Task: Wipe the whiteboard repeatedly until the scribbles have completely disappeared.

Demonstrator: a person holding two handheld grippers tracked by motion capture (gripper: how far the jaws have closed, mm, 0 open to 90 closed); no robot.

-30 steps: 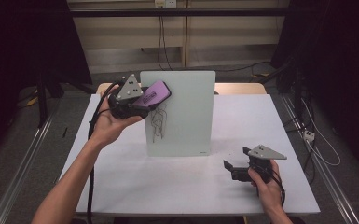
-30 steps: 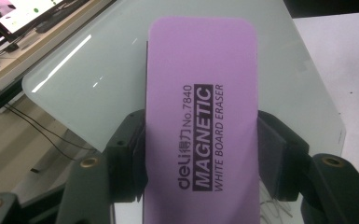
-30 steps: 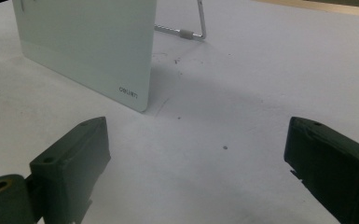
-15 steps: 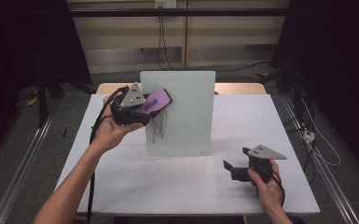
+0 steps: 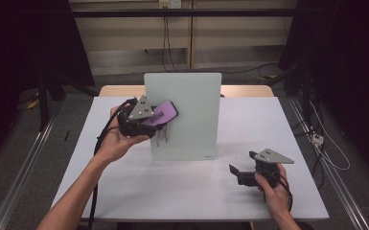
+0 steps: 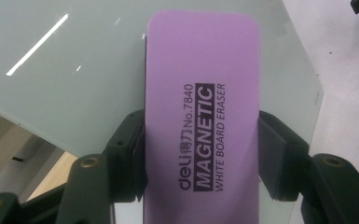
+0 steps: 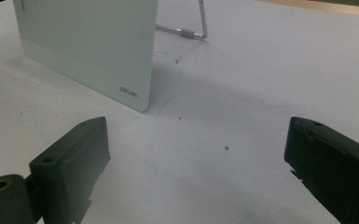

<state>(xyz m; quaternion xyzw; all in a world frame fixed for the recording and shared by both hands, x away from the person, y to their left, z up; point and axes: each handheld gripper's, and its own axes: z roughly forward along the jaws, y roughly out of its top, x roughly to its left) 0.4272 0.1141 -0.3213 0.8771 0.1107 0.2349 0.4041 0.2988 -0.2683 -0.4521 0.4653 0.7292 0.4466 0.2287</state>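
Purple eraser [image 6: 203,116]: clamped across its width in the left gripper [image 5: 139,120], flat against the whiteboard's [image 5: 191,100] left part.
Scribble [image 5: 162,136]: dark marks below the eraser, not yet wiped.
Right gripper [image 5: 242,173]: jaws wide apart, empty, on the table [image 5: 182,187] right of the whiteboard.

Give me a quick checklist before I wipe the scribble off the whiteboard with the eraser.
1. Purple eraser clamped in the left gripper: ok, jaws grip both long edges.
2. Eraser at the whiteboard: ok, against its left part.
3. Eraser over the scribble: not ok, marks sit just below it.
4. Board propped upright: ok, wire stand shows behind.
5. Right gripper free: ok, open and empty on the table.
6. Wiping pad facing the board: cannot tell.
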